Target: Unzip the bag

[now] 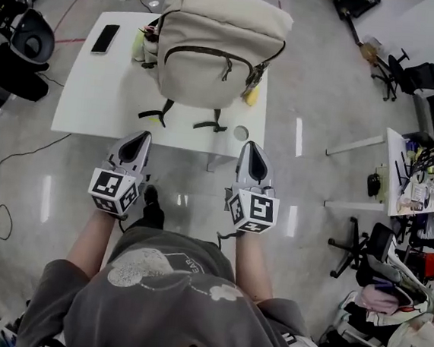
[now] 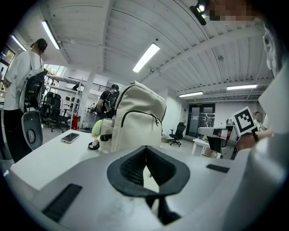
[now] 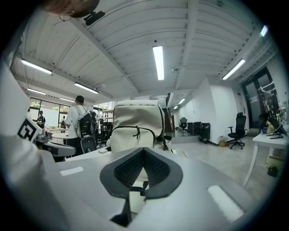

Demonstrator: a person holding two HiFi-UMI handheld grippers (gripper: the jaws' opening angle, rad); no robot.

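Left gripper (image 1: pixel 137 148) and right gripper (image 1: pixel 253 159) both closed, empty, near the table (image 1: pixel 94 98) edge; bag (image 1: pixel 214 43) upright on it, zipped; we should brace the fabric, then pinch the zipper pull (image 1: pixel 227 71) squarely.

The bag (image 1: pixel 214 46) hides a far corner of the table (image 1: pixel 94 96), and the clutter (image 1: pixel 144 44) beside it is too small to identify
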